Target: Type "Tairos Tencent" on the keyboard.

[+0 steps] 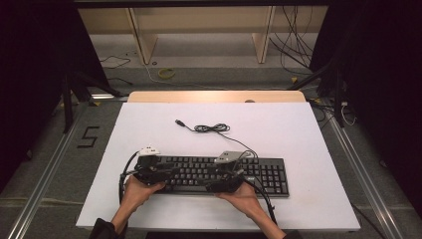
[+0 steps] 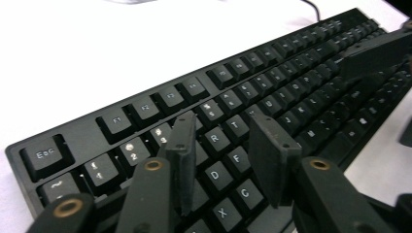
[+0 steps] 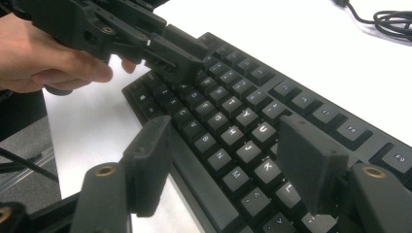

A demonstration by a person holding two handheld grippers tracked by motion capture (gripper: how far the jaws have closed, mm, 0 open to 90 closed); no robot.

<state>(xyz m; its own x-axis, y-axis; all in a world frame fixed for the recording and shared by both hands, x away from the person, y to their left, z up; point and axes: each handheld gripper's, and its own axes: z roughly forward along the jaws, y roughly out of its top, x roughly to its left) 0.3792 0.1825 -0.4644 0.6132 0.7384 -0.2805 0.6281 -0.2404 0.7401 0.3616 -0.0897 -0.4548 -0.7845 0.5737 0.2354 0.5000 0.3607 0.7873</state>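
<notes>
Left gripper (image 1: 158, 172) first: I read its jaws as parted, with nothing clamped between them; they hang just above the left end of the keyboard (image 1: 271, 174), over the letter keys in the left gripper view (image 2: 221, 160). No earlier picture backs any motion, so I report only the stance. My left hand (image 1: 137, 191) holds this tool at the front edge of the keyboard. The keyboard itself is black, lies flat on the white table (image 1: 308, 209) near the front edge, long side running left to right, and its cable (image 1: 214, 128) trails back to a loose coil further up the table. To the right, the right gripper (image 1: 226, 177) sits over the middle of the keyboard, held by my right hand (image 1: 244, 196). In the right gripper view its jaws stand wide apart (image 3: 228, 165), straddling rows of keys without pressing on any. That view also shows the left gripper (image 3: 160, 51) and hand (image 3: 43, 58) above the far keys.
</notes>
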